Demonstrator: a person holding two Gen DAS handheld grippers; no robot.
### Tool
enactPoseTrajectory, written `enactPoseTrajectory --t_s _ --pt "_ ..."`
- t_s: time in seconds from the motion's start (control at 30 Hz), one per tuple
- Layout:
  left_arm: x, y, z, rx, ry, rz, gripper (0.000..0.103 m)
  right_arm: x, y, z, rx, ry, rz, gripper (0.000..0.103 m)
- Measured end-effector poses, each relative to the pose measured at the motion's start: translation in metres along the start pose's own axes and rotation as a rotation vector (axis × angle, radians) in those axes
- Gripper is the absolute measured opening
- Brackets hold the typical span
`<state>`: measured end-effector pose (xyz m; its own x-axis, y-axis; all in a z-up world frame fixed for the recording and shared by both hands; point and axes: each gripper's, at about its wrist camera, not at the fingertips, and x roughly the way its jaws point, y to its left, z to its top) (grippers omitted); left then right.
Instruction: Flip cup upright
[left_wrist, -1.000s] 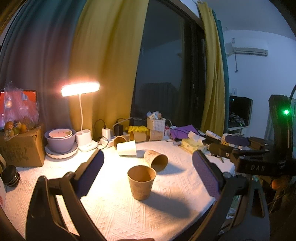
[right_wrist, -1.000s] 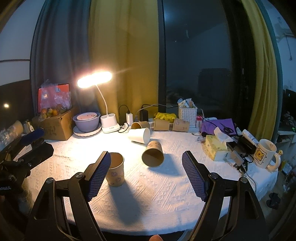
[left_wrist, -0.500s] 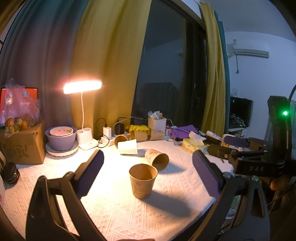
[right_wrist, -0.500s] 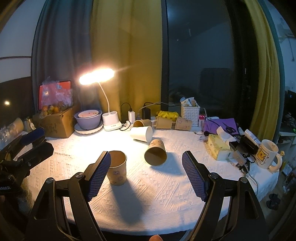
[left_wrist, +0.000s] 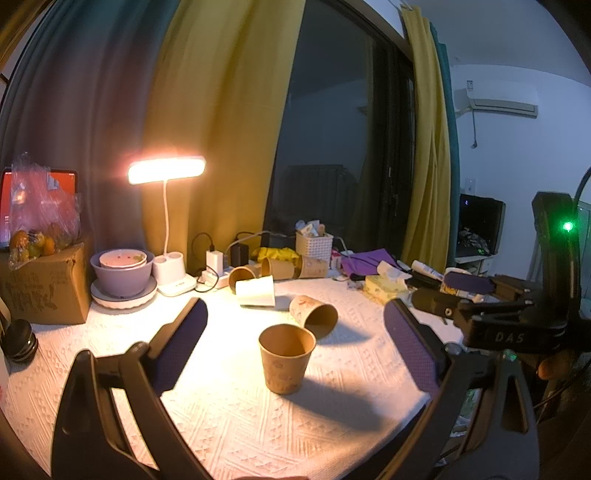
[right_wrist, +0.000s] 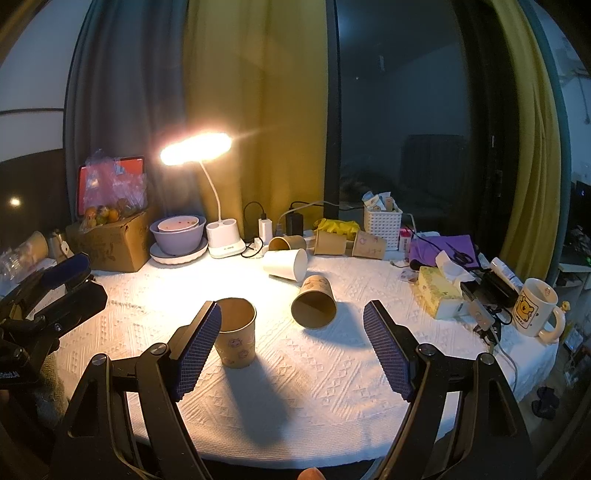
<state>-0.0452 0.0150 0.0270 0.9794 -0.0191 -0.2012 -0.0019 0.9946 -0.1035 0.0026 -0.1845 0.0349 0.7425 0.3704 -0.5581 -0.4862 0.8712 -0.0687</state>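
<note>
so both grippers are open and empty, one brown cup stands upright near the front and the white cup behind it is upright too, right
Not quite. The white cup lies on its side, as the right wrist view shows. The rest holds: the left gripper and right gripper are open and empty, and one brown cup stands upright near the front.

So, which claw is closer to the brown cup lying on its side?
Right, probably. The right claw faces the tipped cup; the left claw has the upright cup before it.

You've got matt brown paper cups (right_wrist: 235, 334) on a white, embossed cloth (right_wrist: 314, 384); gripper pads (right_wrist: 386, 352) look finely textured.
</note>
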Motion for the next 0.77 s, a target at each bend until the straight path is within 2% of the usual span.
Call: enactPoseTrajectory --t_s 0.77 --pt "-0.0032 -0.0017 -0.0101 -0.009 -0.005 -0.016 0.097 0.0012 0.0036 -0.0008 -0.001 0.005 -0.001 0.082"
